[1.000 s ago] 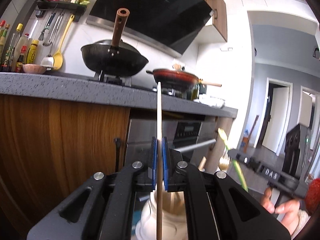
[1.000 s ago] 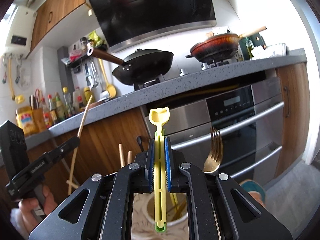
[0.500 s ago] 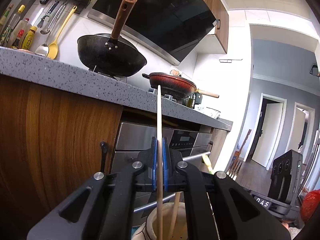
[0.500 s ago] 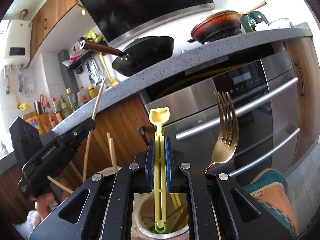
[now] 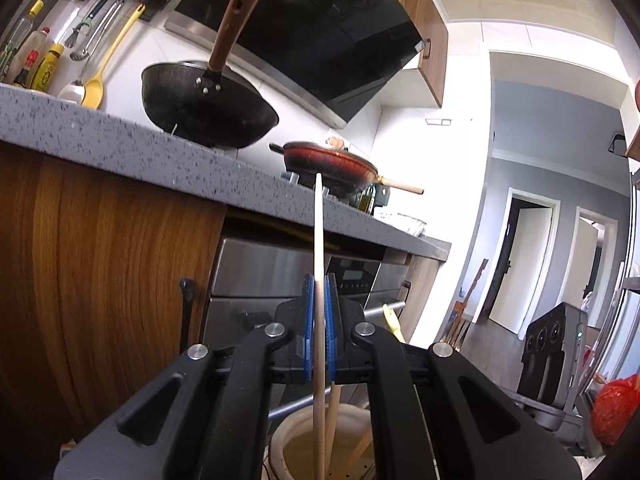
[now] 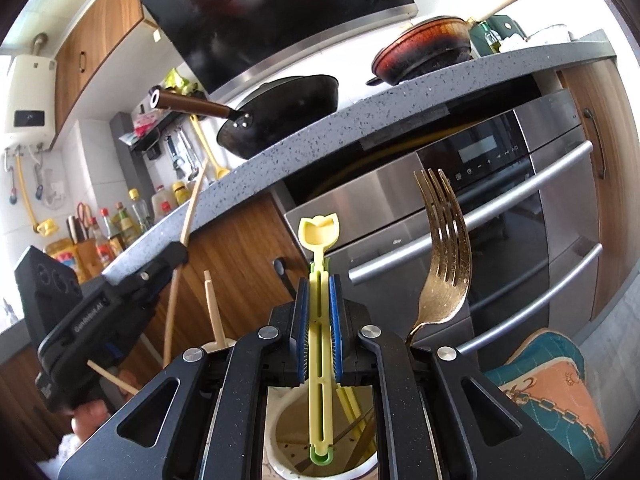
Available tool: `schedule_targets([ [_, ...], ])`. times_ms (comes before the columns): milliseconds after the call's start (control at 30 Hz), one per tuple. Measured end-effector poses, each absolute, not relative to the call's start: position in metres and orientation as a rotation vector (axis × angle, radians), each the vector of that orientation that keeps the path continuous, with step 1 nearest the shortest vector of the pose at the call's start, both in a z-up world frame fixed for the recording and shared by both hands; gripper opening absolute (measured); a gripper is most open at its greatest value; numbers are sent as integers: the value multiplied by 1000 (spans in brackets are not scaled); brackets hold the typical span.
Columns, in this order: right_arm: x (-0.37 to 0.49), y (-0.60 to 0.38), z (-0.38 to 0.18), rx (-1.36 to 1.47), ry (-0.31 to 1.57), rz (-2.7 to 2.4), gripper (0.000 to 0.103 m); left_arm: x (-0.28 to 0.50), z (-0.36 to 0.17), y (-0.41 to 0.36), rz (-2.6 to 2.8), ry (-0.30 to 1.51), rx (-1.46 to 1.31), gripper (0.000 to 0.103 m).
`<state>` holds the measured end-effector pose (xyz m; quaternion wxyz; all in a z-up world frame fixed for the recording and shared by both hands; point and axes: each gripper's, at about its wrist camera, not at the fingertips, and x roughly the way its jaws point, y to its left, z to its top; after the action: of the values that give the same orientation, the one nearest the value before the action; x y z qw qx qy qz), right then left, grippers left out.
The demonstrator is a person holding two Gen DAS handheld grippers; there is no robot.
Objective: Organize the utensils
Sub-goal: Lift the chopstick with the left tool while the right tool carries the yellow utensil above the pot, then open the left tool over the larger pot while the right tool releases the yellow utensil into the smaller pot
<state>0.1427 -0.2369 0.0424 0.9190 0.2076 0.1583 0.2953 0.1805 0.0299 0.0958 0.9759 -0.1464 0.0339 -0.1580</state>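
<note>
Left wrist view, left gripper (image 5: 319, 332) pinching upright wooden chopstick (image 5: 318, 240) over cream holder (image 5: 288, 436), right gripper (image 6: 320, 328) clamping yellow utensil (image 6: 320, 320) above holder, gold fork (image 6: 444, 256) standing alongside.

Fork (image 6: 442, 264) crowding holder (image 6: 280, 456) mouth

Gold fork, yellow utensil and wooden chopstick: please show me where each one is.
gold fork (image 6: 442, 264): right wrist view, on the neck below the tines.
yellow utensil (image 6: 320, 344): right wrist view, on the slotted handle between the tool's pads.
wooden chopstick (image 5: 318, 240): left wrist view, on the upper shaft.
</note>
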Motion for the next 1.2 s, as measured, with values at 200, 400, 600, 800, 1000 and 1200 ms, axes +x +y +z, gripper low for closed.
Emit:
schedule_targets([
  [200, 143, -231, 39, 385, 327, 593, 11, 177, 91, 32, -334, 81, -297, 5],
  [400, 144, -226, 36, 342, 331, 582, 11, 171, 86, 37, -343, 103, -301, 5],
  [600, 136, -226, 36, 303, 328, 567, 11, 162, 85, 34, -342, 121, -273, 5],
  [800, 120, -227, 38, 265, 320, 557, 11, 152, 81, 41, -321, 148, -296, 5],
  [1000, 111, -216, 35, 204, 341, 547, 11, 151, 81, 45, -321, 171, -307, 5],
  [1200, 111, -219, 29, 212, 376, 540, 11, 150, 79, 46, -320, 180, -308, 5],
])
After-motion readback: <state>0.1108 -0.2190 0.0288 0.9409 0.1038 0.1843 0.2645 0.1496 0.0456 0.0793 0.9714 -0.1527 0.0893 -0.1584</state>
